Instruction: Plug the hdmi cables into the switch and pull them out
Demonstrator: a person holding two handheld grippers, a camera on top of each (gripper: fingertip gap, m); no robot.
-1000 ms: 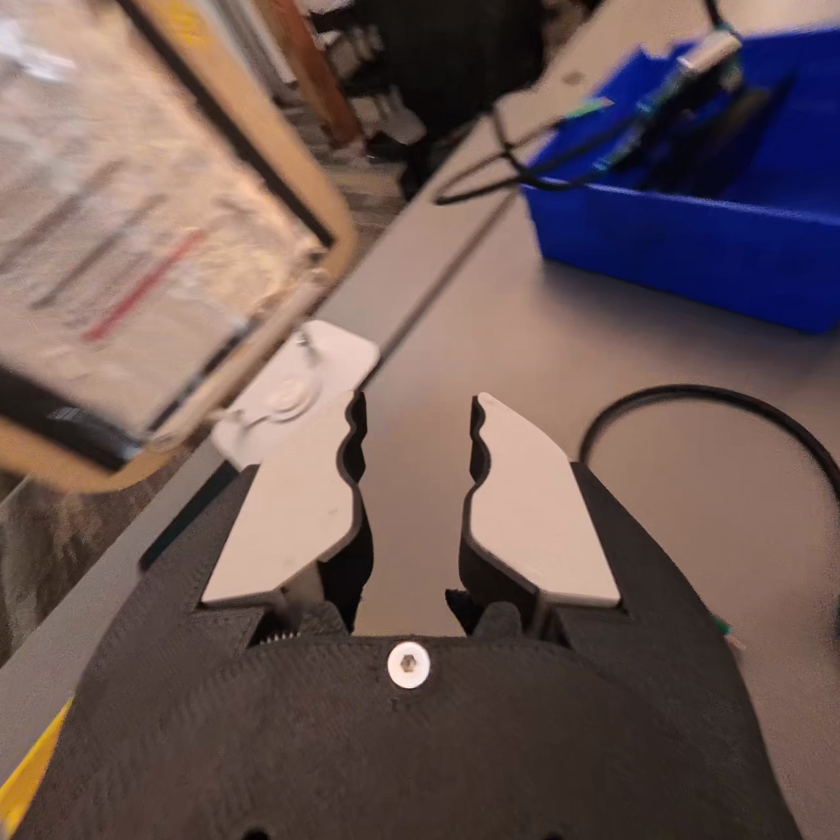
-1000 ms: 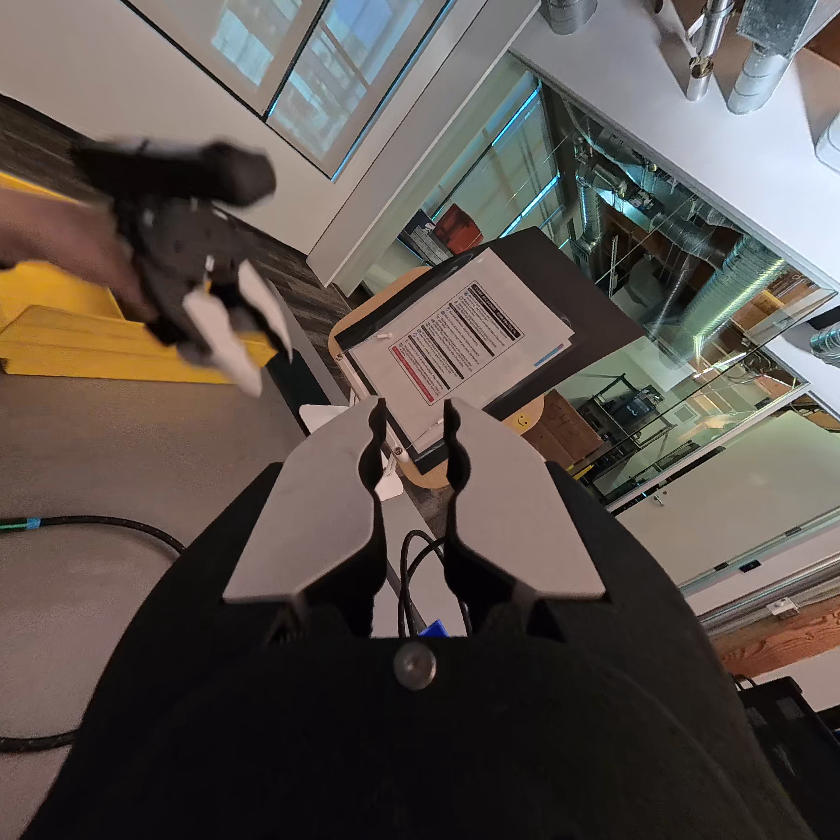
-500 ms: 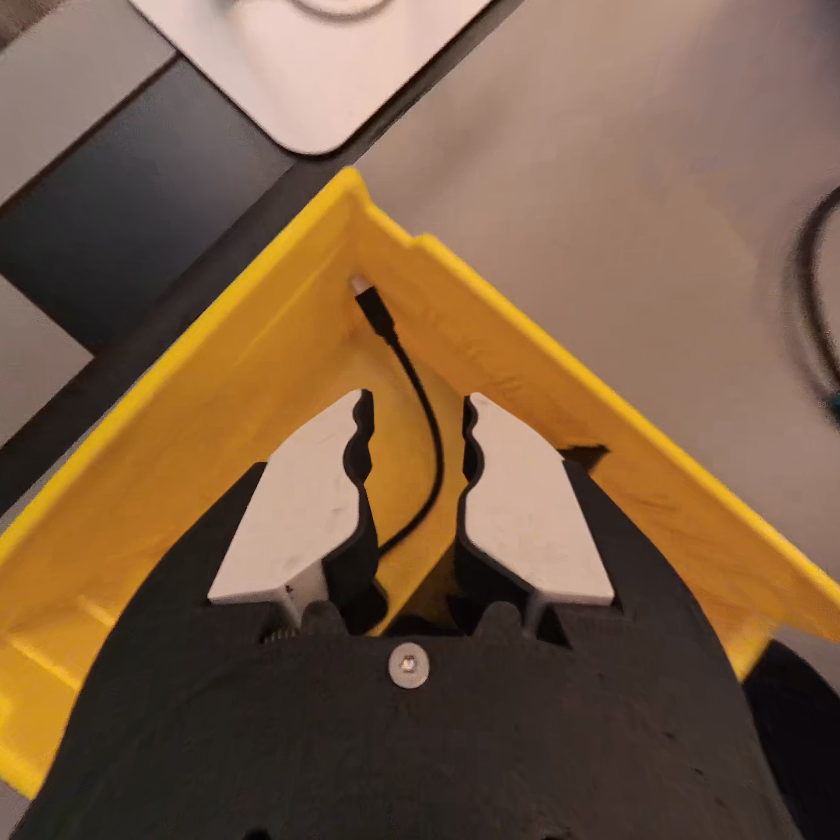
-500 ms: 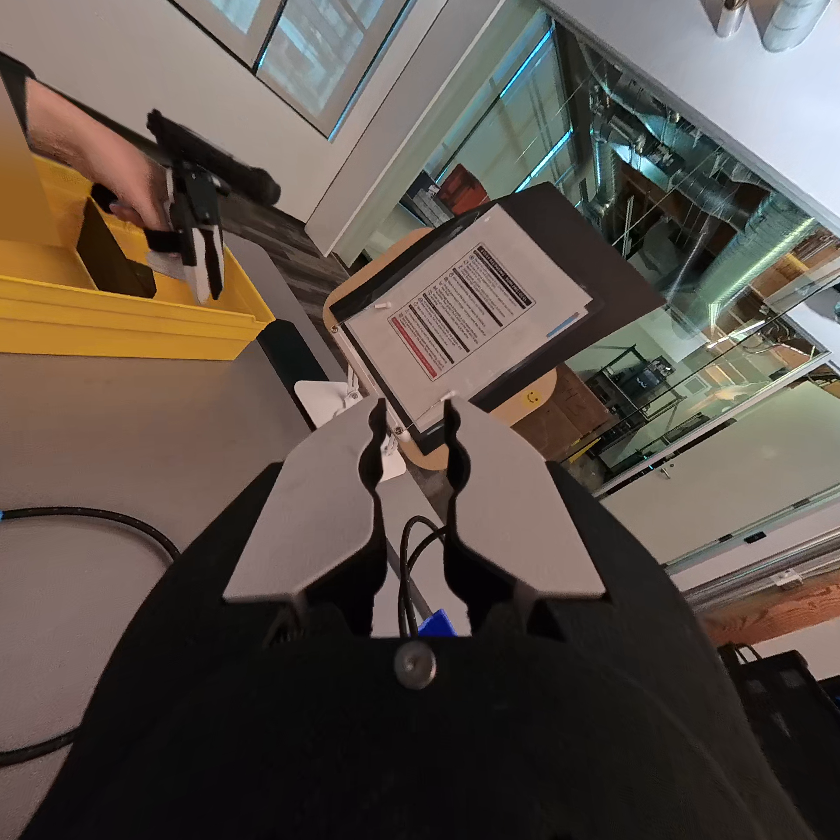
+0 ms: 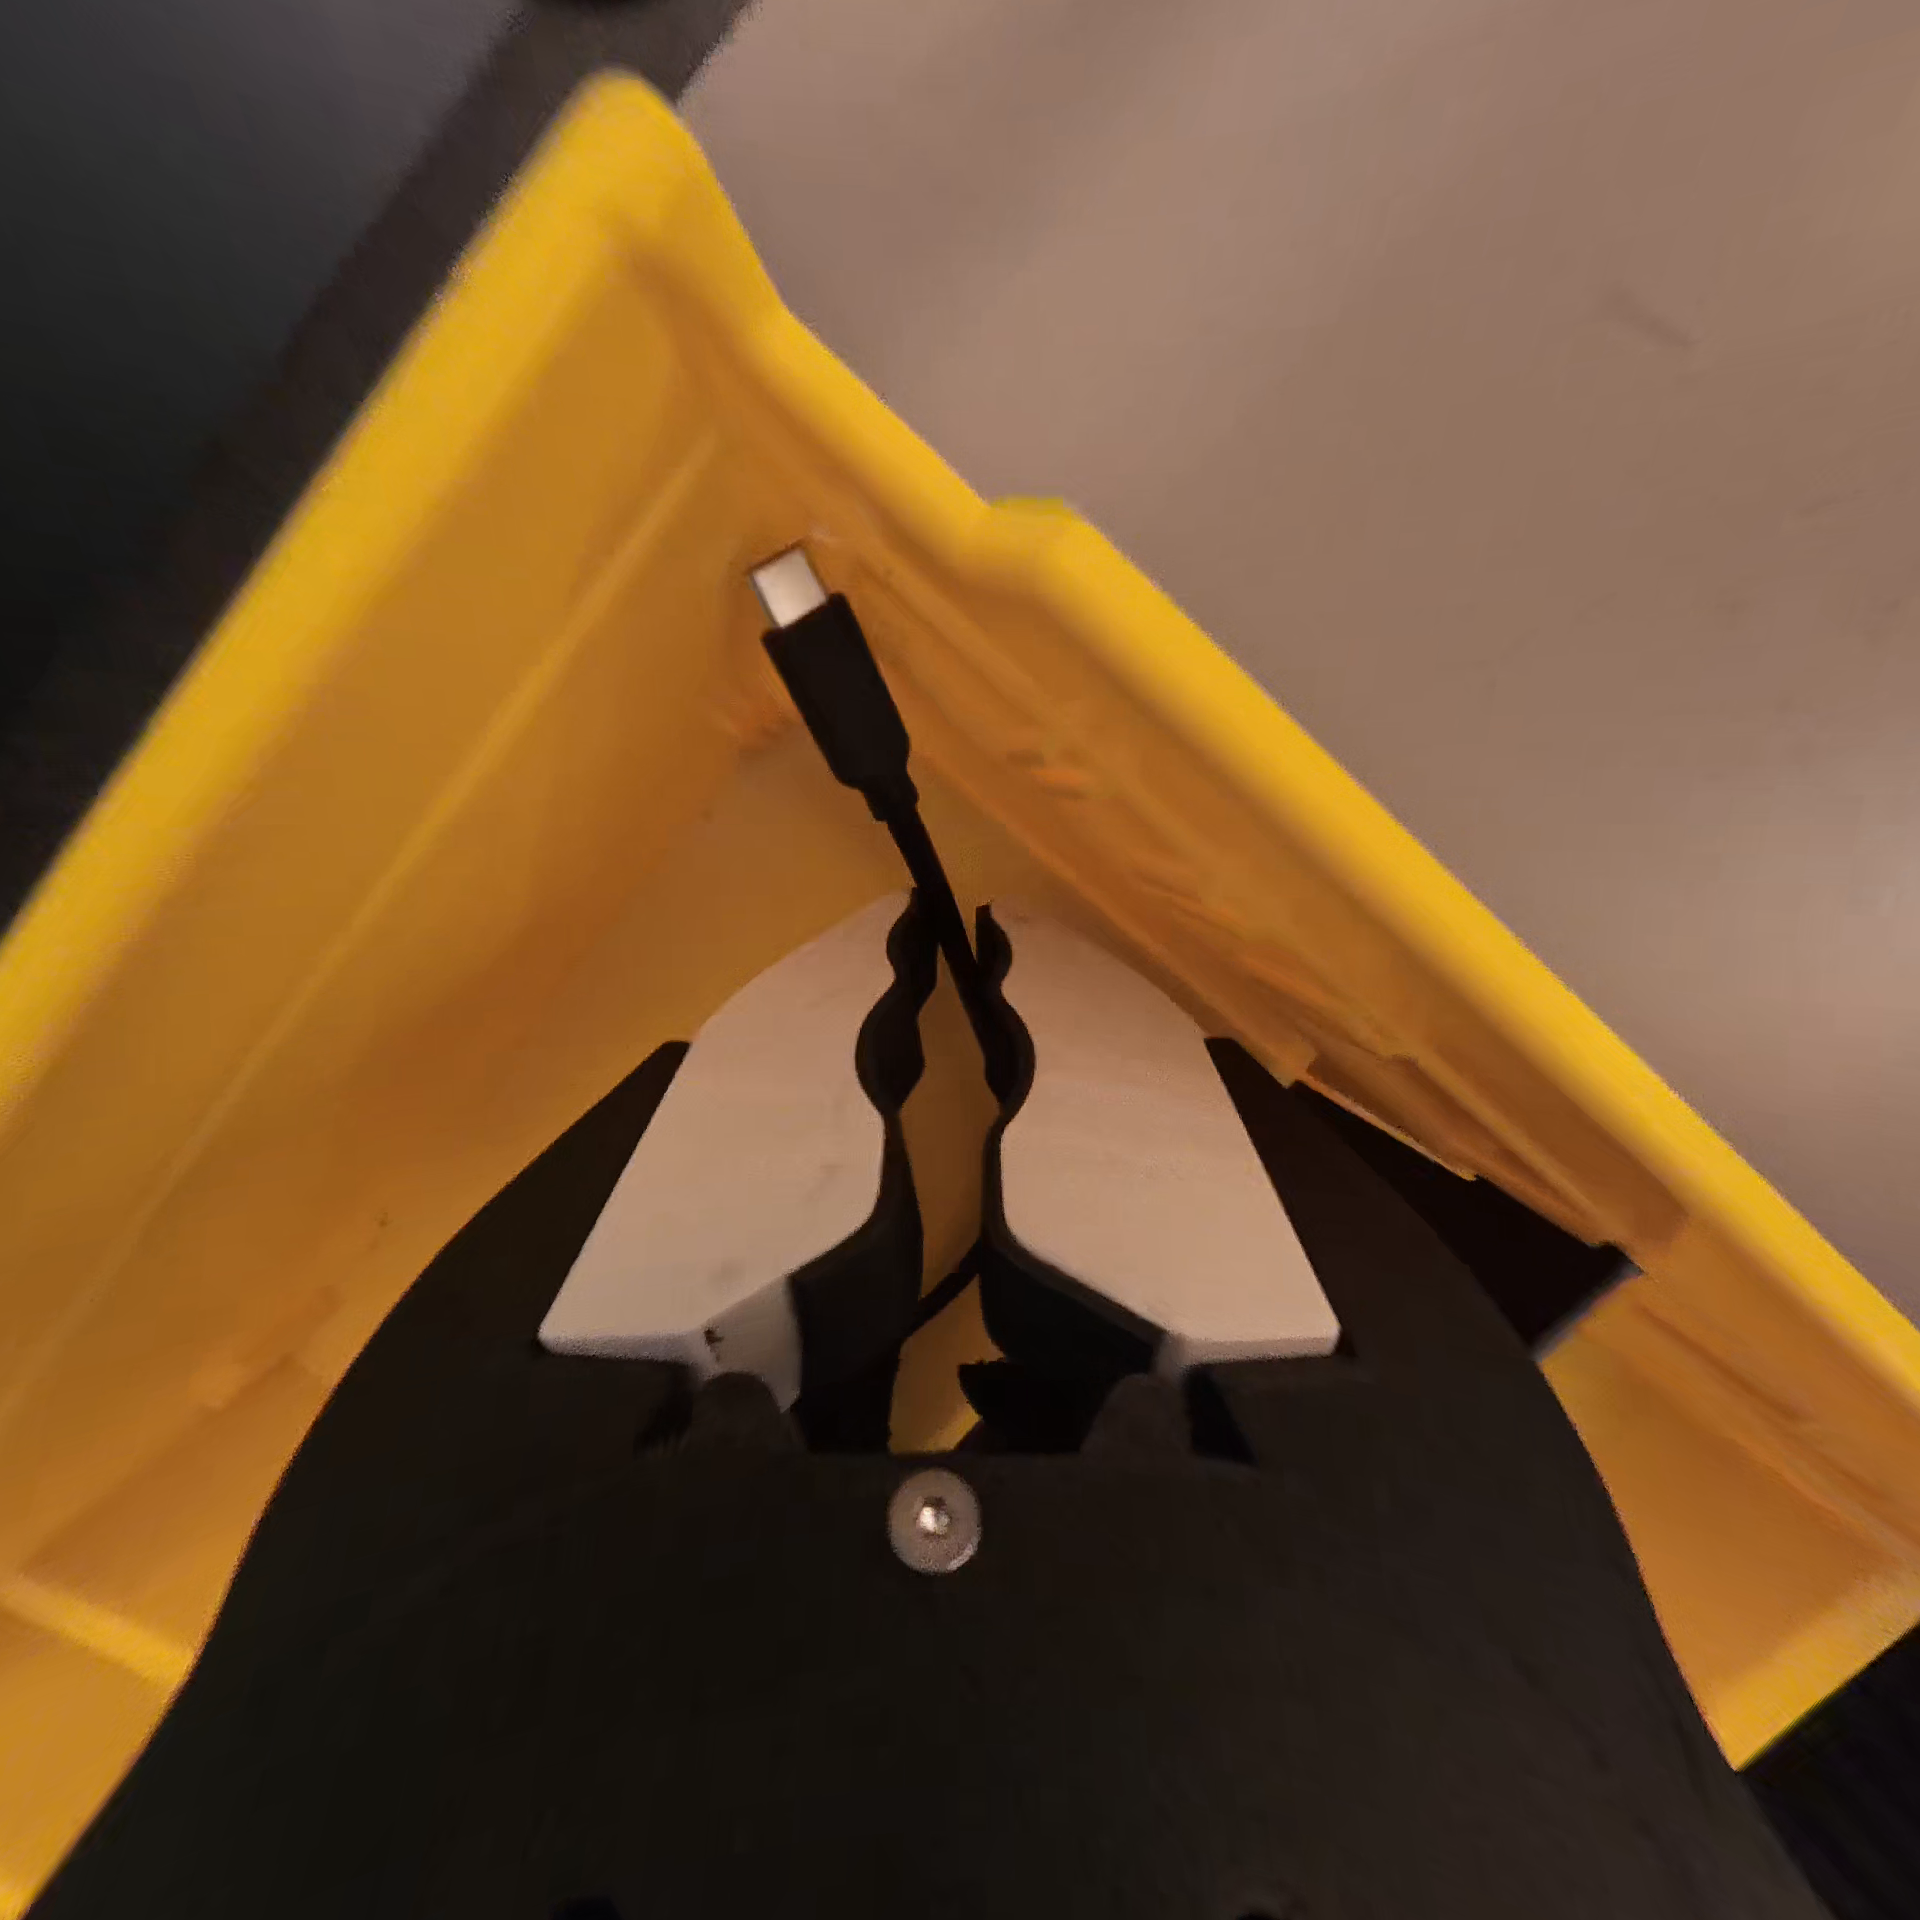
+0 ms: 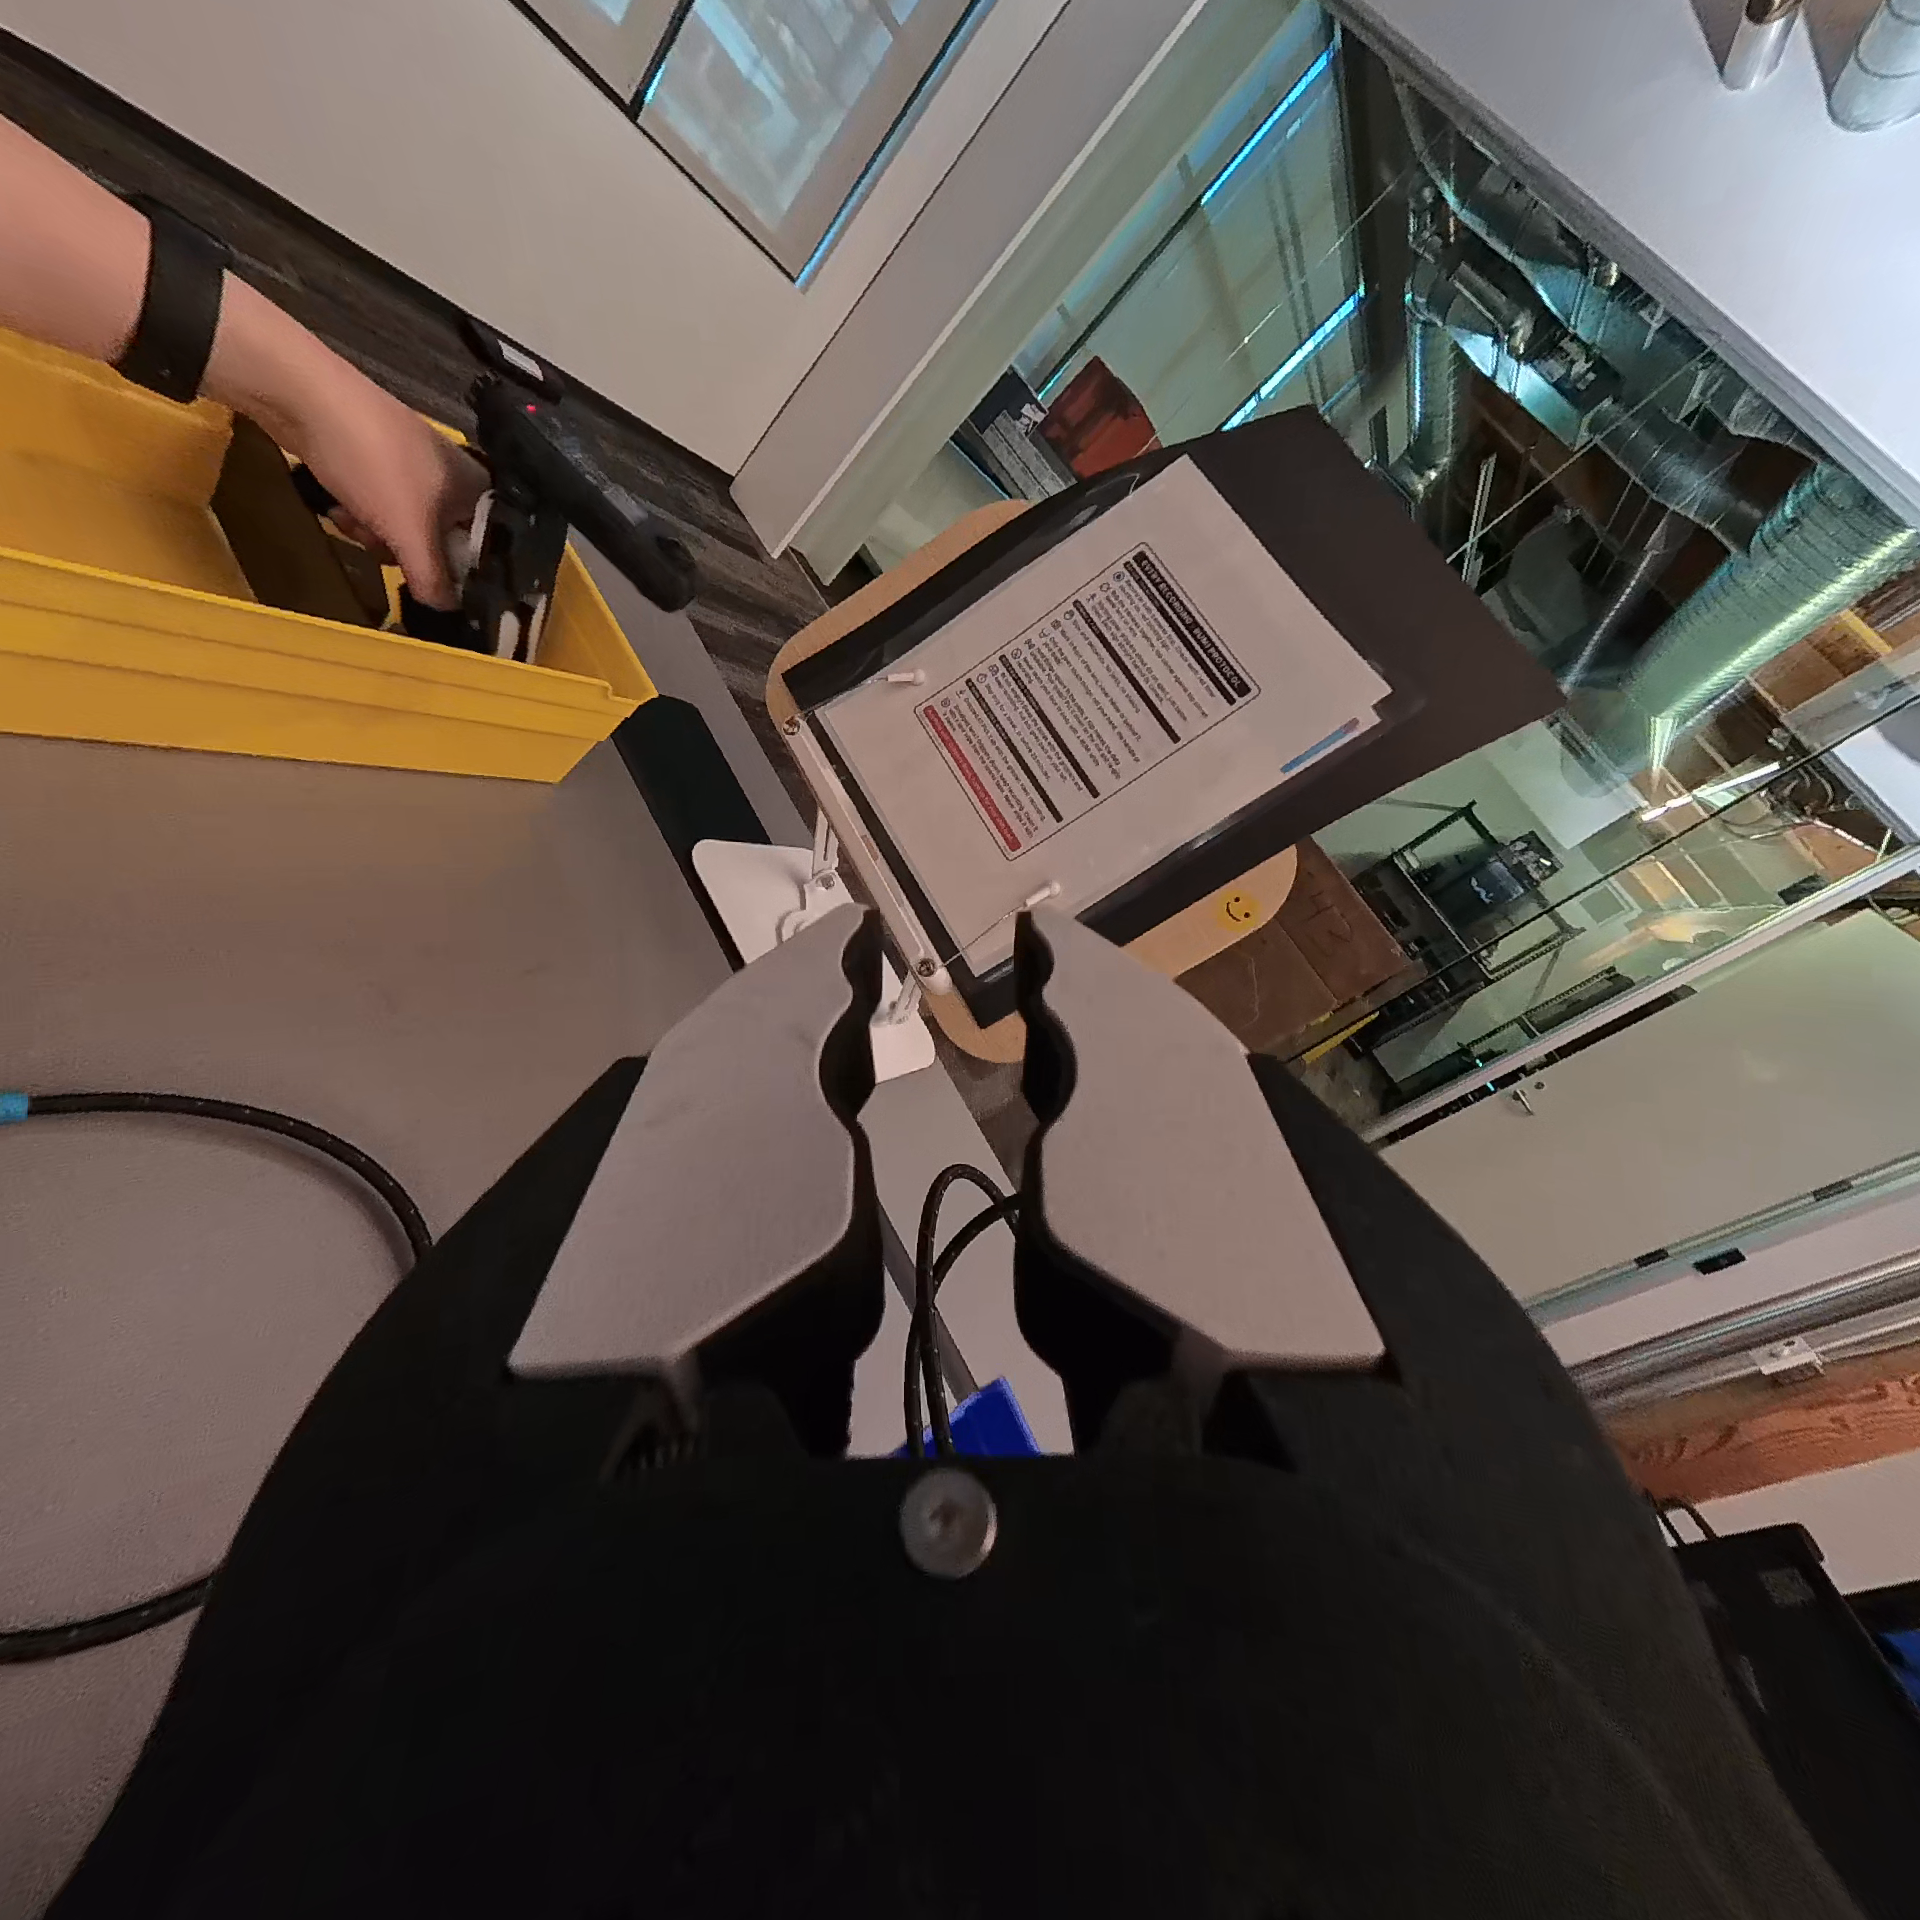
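My left gripper (image 5: 948, 920) reaches down into a yellow bin (image 5: 416, 727). Its jaws are closed on a thin black cable (image 5: 930, 862) just behind its black plug (image 5: 836, 691) with a small metal tip, which lies in the bin's corner. In the right wrist view the left gripper (image 6: 509, 592) shows inside the yellow bin (image 6: 312, 707), held by a hand. My right gripper (image 6: 943, 935) is open and empty, raised above the grey table (image 6: 312, 935) and aimed at a sign board. No switch is in view.
A thick black braided cable (image 6: 312, 1132) with a blue band curves over the table at left. Thin black cables (image 6: 935, 1247) and a corner of a blue bin (image 6: 987, 1413) lie below my right fingers. A sign board on a white stand (image 6: 1091, 748) is at the table's edge.
My left gripper swung from above the table down into the yellow bin and its jaws closed on the thin black cable. My right gripper stayed open and hardly moved.
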